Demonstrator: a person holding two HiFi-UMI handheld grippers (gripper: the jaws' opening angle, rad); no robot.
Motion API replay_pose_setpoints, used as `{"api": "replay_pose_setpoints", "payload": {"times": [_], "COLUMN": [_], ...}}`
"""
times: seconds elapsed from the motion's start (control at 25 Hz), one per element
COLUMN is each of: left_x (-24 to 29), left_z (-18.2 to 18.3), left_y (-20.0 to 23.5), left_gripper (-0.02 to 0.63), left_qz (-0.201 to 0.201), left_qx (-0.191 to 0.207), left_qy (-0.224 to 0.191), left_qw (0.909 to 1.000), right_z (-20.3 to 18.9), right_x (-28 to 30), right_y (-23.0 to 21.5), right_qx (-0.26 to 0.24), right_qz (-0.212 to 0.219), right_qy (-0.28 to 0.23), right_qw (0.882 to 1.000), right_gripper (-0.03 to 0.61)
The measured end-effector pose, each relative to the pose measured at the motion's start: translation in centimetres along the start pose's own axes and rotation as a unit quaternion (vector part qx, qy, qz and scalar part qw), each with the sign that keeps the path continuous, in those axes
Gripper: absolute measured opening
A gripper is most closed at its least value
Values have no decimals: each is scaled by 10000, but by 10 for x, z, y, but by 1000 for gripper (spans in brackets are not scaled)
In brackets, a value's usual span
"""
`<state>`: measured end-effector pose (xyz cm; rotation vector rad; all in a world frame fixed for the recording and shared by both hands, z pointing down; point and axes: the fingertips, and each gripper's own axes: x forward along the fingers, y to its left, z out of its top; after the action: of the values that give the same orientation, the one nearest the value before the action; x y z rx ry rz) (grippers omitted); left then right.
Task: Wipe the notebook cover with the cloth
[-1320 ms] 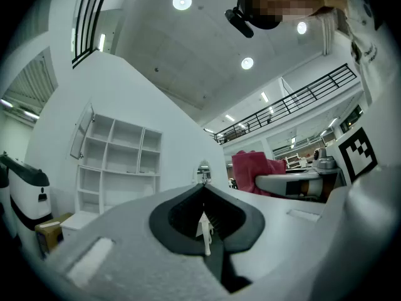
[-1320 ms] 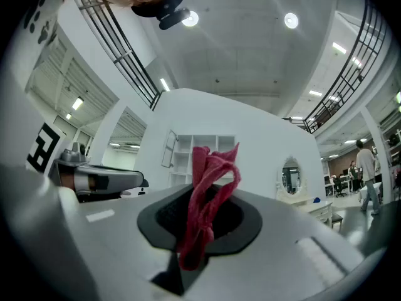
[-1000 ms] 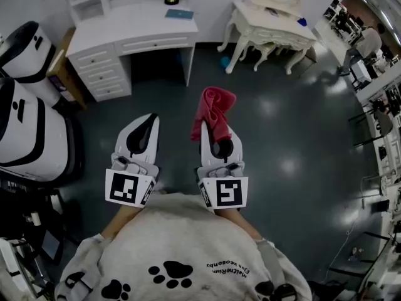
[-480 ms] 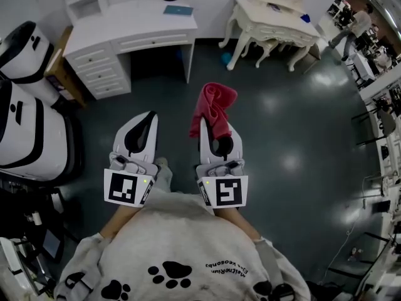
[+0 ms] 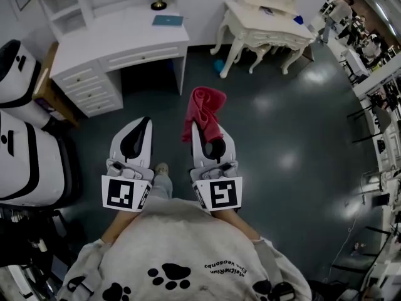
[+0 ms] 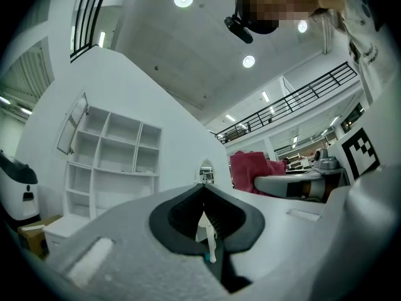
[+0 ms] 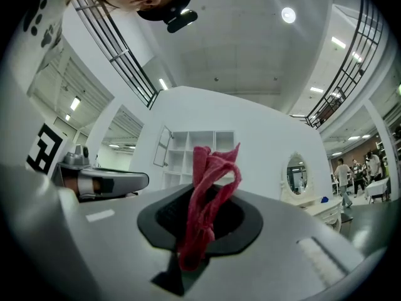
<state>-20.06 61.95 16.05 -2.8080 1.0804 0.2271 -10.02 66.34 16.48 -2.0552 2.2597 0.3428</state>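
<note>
A small teal notebook (image 5: 167, 21) lies on the white desk (image 5: 119, 42) across the room, far ahead of both grippers. My right gripper (image 5: 197, 126) is shut on a red cloth (image 5: 203, 110), which stands bunched up above its jaws; in the right gripper view the cloth (image 7: 208, 190) hangs folded through the closed jaws. My left gripper (image 5: 141, 123) is held level beside it, shut, with nothing in it. The left gripper view shows its tips (image 6: 202, 187) meeting, and the cloth (image 6: 250, 171) off to the right.
The desk has drawers on its left and an open knee space. A cream dressing table (image 5: 263, 21) with curved legs stands to the right. Large white-and-black machines (image 5: 25, 149) line the left side. Dark glossy floor (image 5: 282, 137) lies in between.
The view has shifted: the desk and notebook now sit lower and further left. A shoe shows between the grippers. Both grippers keep their pose and the cloth stays gripped.
</note>
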Motion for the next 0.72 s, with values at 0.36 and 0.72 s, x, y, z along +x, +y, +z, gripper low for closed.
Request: {"api": "replay_pose_setpoints", "payload": {"times": [0.36,0.72], "left_x": [97,159], "left_z": [-8,-33], "left_y": [73,132], "left_gripper": [-3,-3], "left_qz": [-386,-709], "left_qx": [79,-78], "left_qy": [-60,-35], "left_qw": [9992,9974], "right_z": [-15,-39], "right_x": [113,193], "right_y": [-30,-36], "right_qx": [-24,-122], "right_qz": [-351,-584], "right_qy": [-11,106], "right_qw": [9994,9982], "right_gripper": [48,48]}}
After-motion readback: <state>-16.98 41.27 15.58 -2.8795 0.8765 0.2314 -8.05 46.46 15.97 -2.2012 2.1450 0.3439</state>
